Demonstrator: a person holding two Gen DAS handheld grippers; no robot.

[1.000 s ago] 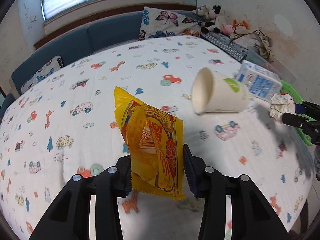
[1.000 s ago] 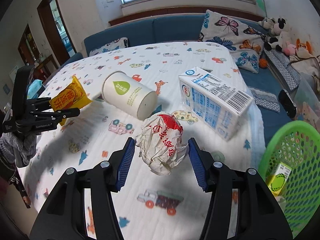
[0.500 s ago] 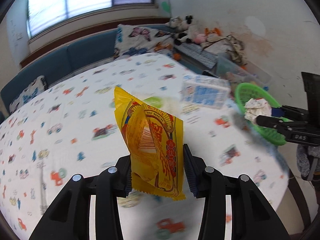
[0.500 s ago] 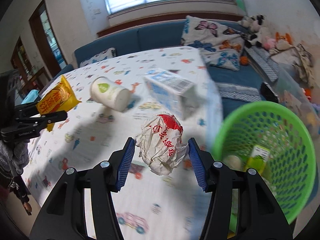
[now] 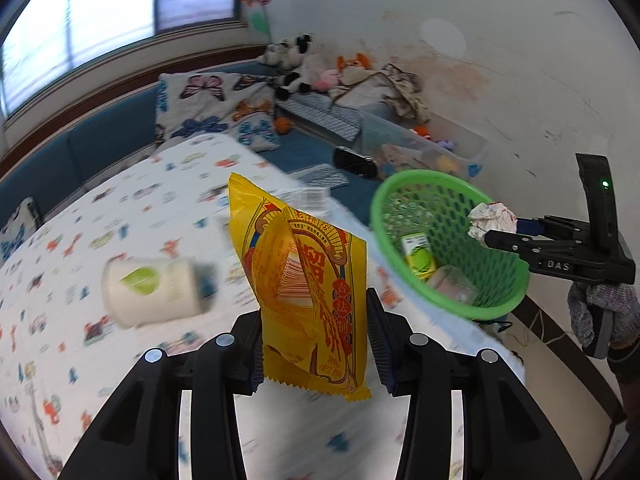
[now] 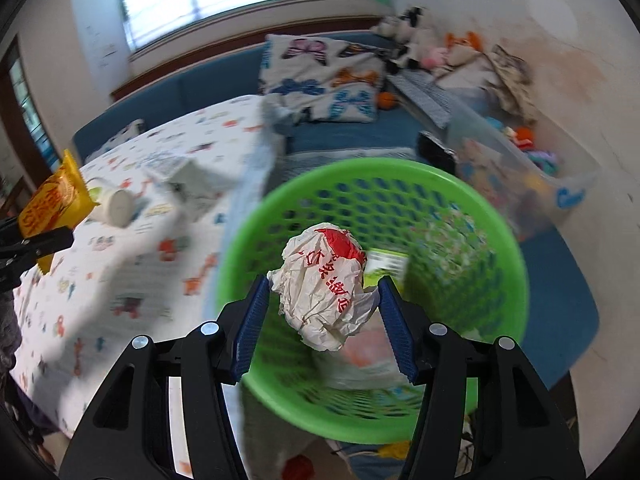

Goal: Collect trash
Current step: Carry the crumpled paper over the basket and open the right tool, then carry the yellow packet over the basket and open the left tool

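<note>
My left gripper [image 5: 315, 314] is shut on a yellow snack bag [image 5: 304, 276], which stands upright between the pads above the table. My right gripper [image 6: 320, 306] hangs over the green mesh basket [image 6: 360, 168] with a crumpled white and red paper ball [image 6: 324, 288] between its pads. Its jaws are opening, but the ball still touches both pads. The left wrist view shows the same ball [image 5: 492, 218] over the far rim of the basket [image 5: 420, 174]. The right wrist view shows the snack bag [image 6: 52, 200] at the far left.
A white paper cup [image 5: 152, 296] lies on its side on the printed tablecloth [image 5: 60, 340], with a blurred milk carton [image 6: 192, 188] near the table's edge. A green juice box [image 5: 418, 254] lies in the basket. Behind are a blue sofa [image 6: 340, 140], plush toys and a clear bin [image 6: 560, 184].
Both grippers have swung right, from over the table toward the basket. The paper ball now hangs over the basket's opening. The snack bag stays gripped.
</note>
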